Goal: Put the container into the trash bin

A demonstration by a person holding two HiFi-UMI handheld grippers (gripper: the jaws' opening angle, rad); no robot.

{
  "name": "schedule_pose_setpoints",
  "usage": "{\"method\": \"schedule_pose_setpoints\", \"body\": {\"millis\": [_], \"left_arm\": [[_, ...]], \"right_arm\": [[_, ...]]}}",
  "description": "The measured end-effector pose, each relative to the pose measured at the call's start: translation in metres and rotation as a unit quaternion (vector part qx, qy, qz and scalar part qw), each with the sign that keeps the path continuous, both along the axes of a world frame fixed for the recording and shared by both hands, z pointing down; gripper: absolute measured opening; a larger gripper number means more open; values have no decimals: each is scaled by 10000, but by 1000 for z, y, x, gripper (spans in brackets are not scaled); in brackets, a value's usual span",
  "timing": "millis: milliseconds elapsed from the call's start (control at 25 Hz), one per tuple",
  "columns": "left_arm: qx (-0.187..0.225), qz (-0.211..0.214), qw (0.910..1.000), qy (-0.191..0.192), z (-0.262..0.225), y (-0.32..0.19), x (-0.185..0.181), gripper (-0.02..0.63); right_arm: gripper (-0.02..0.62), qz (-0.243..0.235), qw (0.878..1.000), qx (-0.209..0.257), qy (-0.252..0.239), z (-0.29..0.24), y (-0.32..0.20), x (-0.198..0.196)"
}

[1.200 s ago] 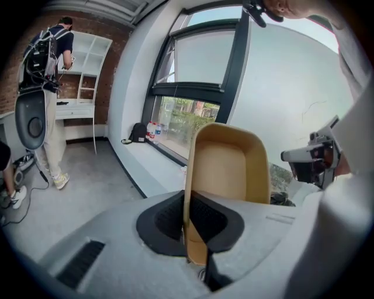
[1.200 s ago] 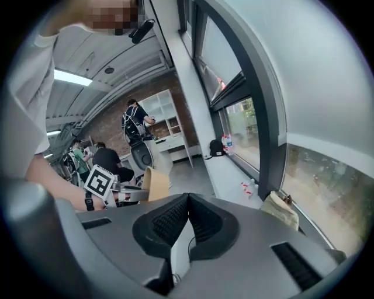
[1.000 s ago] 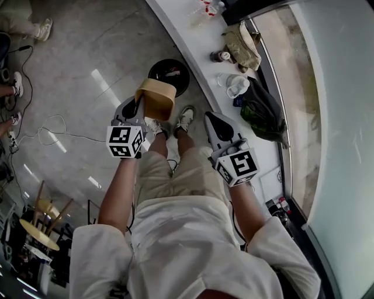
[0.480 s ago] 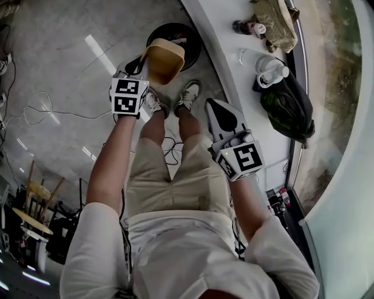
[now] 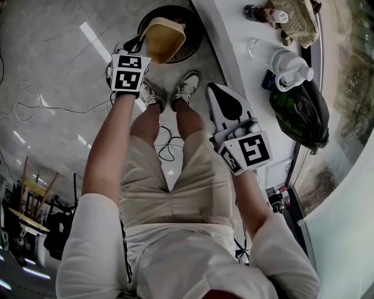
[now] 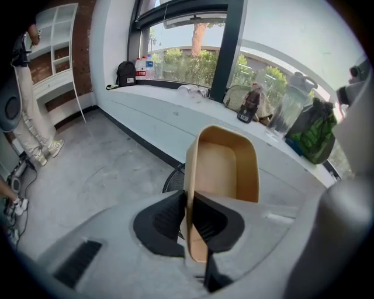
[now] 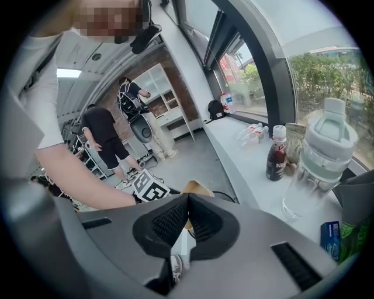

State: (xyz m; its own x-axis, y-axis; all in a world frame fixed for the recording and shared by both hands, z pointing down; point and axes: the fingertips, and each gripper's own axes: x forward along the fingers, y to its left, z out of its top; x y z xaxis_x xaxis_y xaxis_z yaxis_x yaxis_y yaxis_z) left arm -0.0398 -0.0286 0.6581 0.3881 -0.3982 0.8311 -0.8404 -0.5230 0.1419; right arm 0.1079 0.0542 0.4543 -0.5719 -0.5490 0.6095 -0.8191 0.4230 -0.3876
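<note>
A tan paper container (image 5: 164, 38) hangs over the round black trash bin (image 5: 193, 45) on the floor. My left gripper (image 5: 135, 48) is shut on the container's rim; in the left gripper view the container (image 6: 225, 169) stands on edge between the black pads, with the trash bin (image 6: 172, 181) just beyond and mostly hidden. My right gripper (image 5: 217, 96) hovers above the person's right leg, near the white counter. In the right gripper view its pads (image 7: 188, 225) are pressed together with nothing between them, and the container (image 7: 197, 188) peeks out behind.
A long white counter (image 5: 234, 52) runs beside the bin, carrying a clear water jug (image 5: 286, 64), a dark drink bottle (image 5: 254, 11), a tan cloth and a green-black bag (image 5: 301, 111). Cables (image 5: 29, 108) trail over the grey floor at left. Other people (image 7: 105, 137) stand farther back.
Both grippers have sunk toward the floor. The left one has carried the container from beside the bin to over its opening. The right stays shut and empty.
</note>
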Motion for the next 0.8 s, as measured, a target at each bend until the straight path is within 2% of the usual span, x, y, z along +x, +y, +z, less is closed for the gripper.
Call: {"method": "schedule_pose_setpoints", "body": {"millis": [480,800], "left_arm": [[-67,-5,9999,-119,61,-4,18,23],[-271,424,9975,-504,86,-9,27,23]], "right_arm": [[2,-90,9999,45,-70,51,-18,6],[2,-162,9998,-16,-109,71,-23,7]]}}
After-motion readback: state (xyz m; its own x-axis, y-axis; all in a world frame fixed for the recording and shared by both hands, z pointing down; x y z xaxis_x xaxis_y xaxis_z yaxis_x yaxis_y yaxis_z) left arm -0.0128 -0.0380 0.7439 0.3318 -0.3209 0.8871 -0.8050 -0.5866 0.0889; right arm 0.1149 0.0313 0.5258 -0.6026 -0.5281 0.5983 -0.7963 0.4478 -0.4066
